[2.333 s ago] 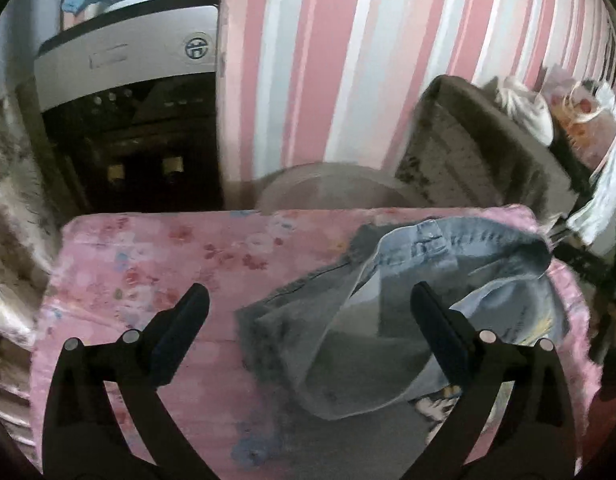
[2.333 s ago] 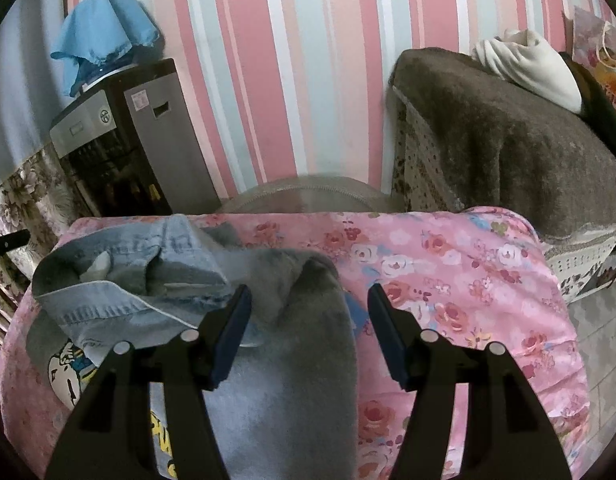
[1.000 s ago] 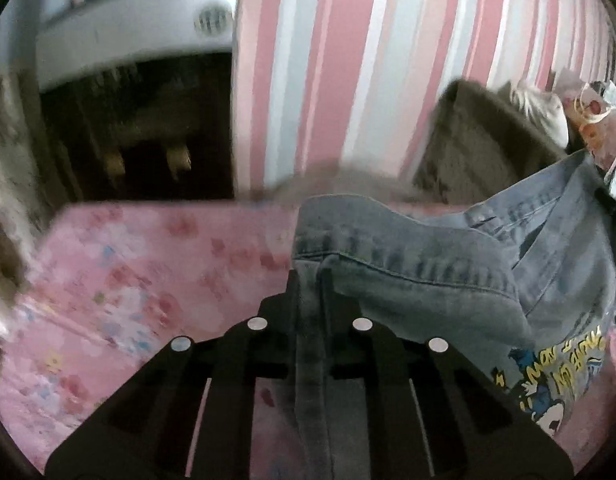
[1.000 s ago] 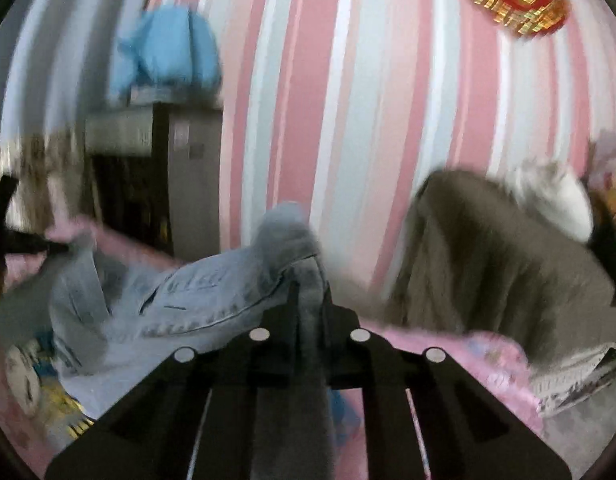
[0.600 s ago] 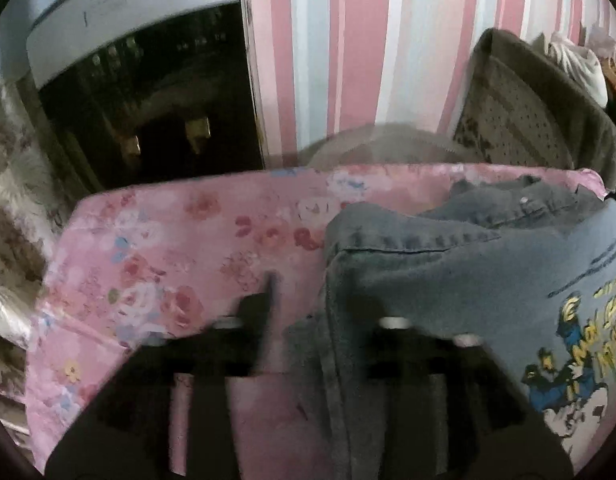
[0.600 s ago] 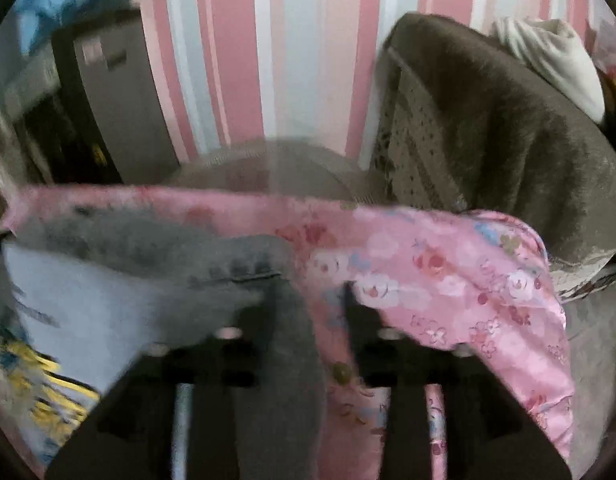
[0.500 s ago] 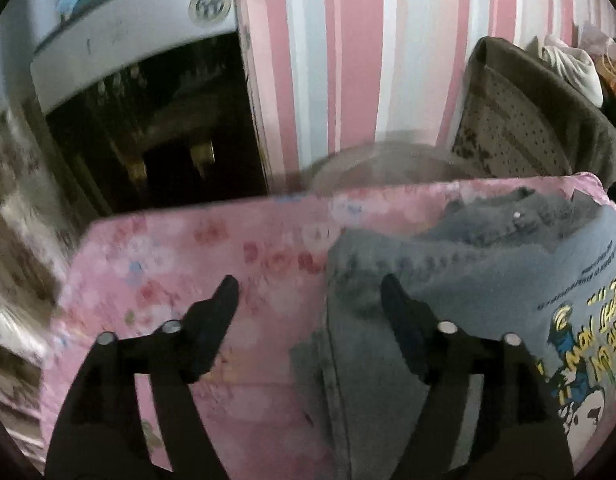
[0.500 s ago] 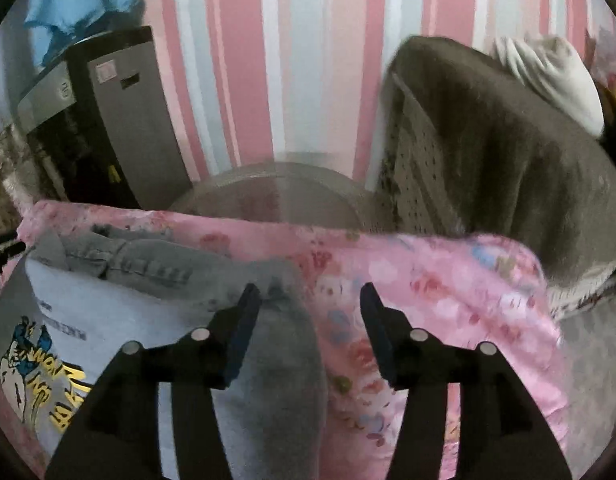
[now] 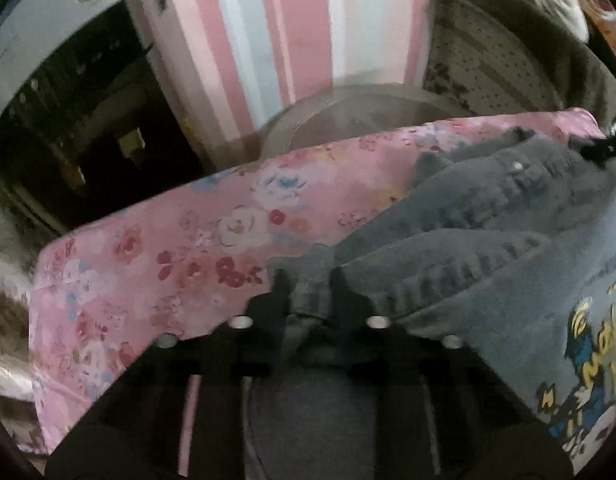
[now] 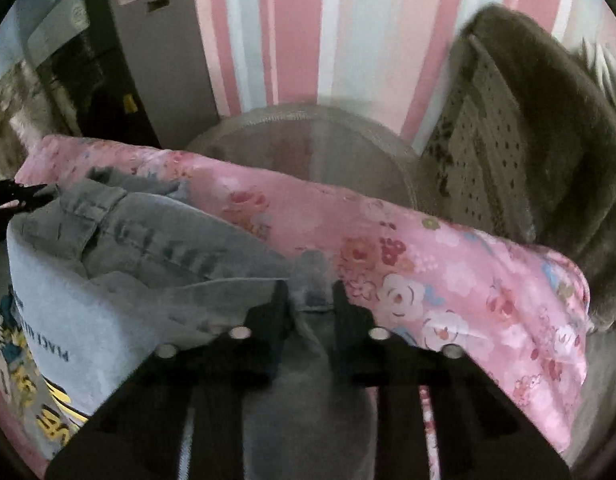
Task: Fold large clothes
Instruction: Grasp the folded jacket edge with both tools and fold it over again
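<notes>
A light blue denim jacket (image 9: 487, 248) with a cartoon print on its back lies on a pink floral cloth (image 9: 180, 248) that covers the table. My left gripper (image 9: 308, 284) is shut on a corner of the denim at the jacket's left side. My right gripper (image 10: 308, 292) is shut on a corner of the jacket (image 10: 156, 248) at its right side. The collar and button band lie bunched toward the far edge. The cartoon print shows in the left wrist view (image 9: 583, 364) and in the right wrist view (image 10: 32, 384).
A grey round fan guard (image 10: 308, 152) stands behind the table's far edge. A water dispenser (image 9: 60, 92) is at the back left. A chair under a grey-brown blanket (image 10: 547, 128) is at the right. The wall has pink and pale stripes.
Half a second ago both grippers were open over the laid-down jacket. Now each has shut on a corner of the denim. Earlier still, they held the jacket up in the air.
</notes>
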`<state>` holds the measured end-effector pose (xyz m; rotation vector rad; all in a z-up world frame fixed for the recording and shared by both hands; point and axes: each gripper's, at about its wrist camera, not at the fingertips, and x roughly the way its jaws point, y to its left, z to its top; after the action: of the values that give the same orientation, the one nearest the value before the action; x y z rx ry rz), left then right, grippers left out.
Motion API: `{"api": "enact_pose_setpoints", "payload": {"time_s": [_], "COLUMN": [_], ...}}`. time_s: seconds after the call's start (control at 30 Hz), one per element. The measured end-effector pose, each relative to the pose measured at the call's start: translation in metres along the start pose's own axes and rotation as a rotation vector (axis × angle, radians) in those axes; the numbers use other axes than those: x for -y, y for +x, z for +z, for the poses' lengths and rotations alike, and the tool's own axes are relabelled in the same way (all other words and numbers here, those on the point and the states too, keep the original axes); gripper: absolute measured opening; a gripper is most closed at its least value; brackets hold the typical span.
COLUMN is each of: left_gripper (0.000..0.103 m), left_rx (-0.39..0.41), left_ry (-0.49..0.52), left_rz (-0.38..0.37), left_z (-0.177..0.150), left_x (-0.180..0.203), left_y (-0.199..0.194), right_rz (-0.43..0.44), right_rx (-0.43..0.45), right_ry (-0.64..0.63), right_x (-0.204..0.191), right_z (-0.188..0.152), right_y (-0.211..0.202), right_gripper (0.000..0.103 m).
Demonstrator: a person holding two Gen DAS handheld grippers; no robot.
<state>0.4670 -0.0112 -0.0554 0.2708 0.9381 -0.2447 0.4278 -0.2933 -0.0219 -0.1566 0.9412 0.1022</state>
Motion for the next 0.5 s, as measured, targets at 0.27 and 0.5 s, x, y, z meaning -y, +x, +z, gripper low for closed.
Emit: {"api": "enact_pose_setpoints", "payload": {"time_s": [0.27,0.5], "left_gripper": [0.012,0.017], "left_rx": [0.352,0.204], "left_ry": [-0.202,-0.236], "left_rz": [-0.027,-0.071], "left_z": [-0.016,0.009], "left_x": [-0.032,-0.045], "left_y": [-0.074,-0.029], "right_rz": [0.035,0.000], "right_rx": [0.437,0.138], "right_ry": [0.213,0.214], "right_x": [0.037,0.041], "right_z": [-0.016,0.002], "right_y": [-0.076,-0.007], "right_gripper": [0.017,0.021]}}
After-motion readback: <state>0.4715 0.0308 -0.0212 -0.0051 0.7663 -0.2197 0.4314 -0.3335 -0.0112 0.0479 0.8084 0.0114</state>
